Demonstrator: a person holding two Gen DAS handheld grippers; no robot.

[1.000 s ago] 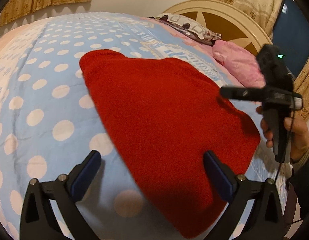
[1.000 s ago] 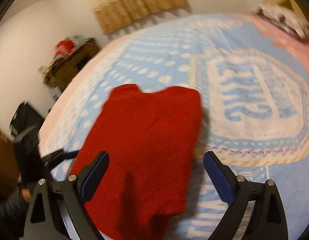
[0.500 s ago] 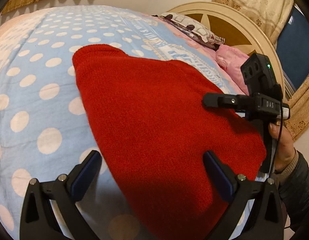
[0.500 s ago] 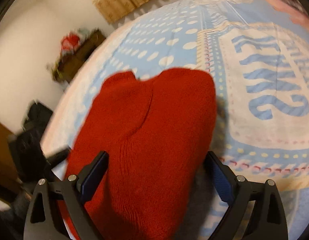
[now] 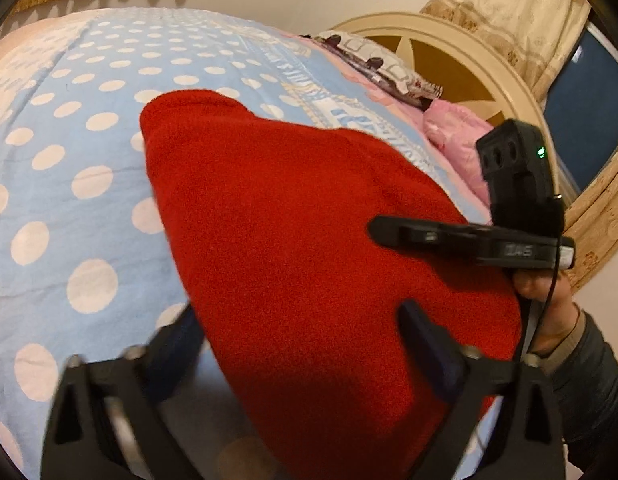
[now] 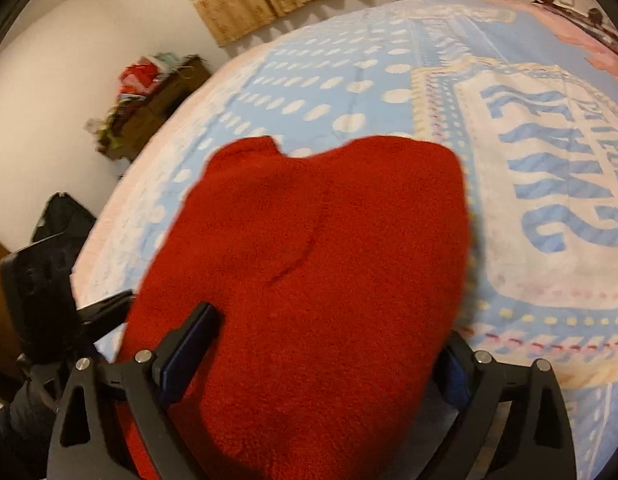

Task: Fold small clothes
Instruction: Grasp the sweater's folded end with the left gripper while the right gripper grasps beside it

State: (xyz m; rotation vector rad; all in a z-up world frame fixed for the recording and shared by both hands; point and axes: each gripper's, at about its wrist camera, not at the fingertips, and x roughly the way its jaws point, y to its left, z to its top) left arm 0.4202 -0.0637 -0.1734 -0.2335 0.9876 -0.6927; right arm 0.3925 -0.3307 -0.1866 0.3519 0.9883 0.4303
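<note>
A red fleece garment (image 5: 301,240) lies folded on the blue polka-dot bedspread (image 5: 69,200); it also shows in the right wrist view (image 6: 317,280). My left gripper (image 5: 301,340) is open, its fingers astride the garment's near left edge. My right gripper (image 6: 317,352) is open over the garment's near end, and the cloth covers part of its right finger. The right gripper's body (image 5: 489,240) shows at the garment's right edge in the left wrist view. The left gripper's body (image 6: 49,288) shows at the left of the right wrist view.
Pink pillow (image 5: 457,132) and a patterned pillow (image 5: 381,64) lie by the round headboard (image 5: 461,64). A cluttered wooden cabinet (image 6: 149,104) stands past the bed's far side. The bedspread's lettered panel (image 6: 549,184) lies right of the garment.
Both grippers have moved in and down onto the near end of the red garment, from either side. The jaws stay open.
</note>
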